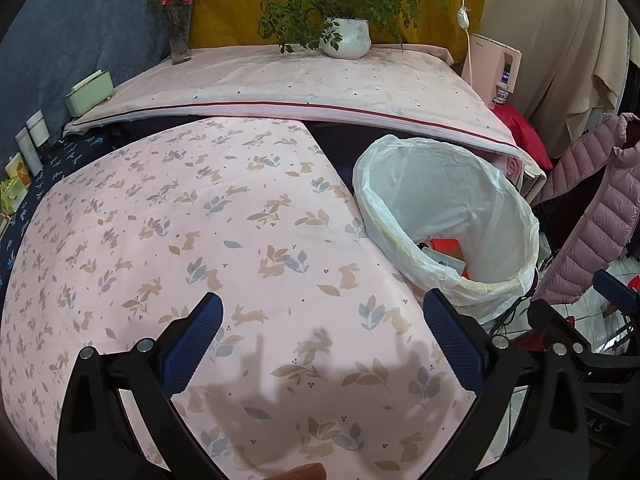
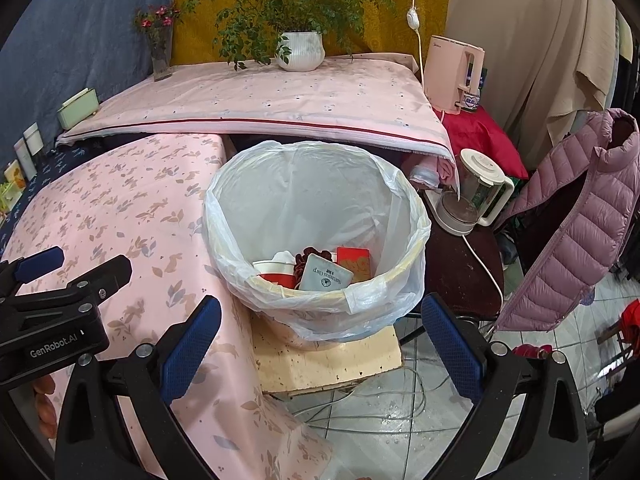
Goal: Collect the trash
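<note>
A waste bin lined with a white plastic bag (image 2: 312, 216) stands beside the table's right edge on a pale block (image 2: 332, 360). Inside lie a pale green packet (image 2: 326, 278), a red box (image 2: 354, 262), a white and red cup (image 2: 274, 268) and a dark red scrunchie. My right gripper (image 2: 320, 344) hangs open just in front of the bin, nothing between its blue pads. My left gripper (image 1: 320, 344) is open and empty over the pink rabbit-print tablecloth (image 1: 180, 240); the bin (image 1: 448, 216) is to its right. The left gripper's body (image 2: 60, 300) shows at the left of the right wrist view.
A raised pink-covered surface (image 2: 280, 100) behind holds a potted plant (image 2: 300, 50), a flower vase (image 2: 160, 56) and a green box (image 2: 78, 108). A pink appliance (image 2: 454, 76), a glass kettle (image 2: 472, 192), a mauve puffer jacket (image 2: 580, 220) and cables on the tiled floor (image 2: 380, 412) sit right.
</note>
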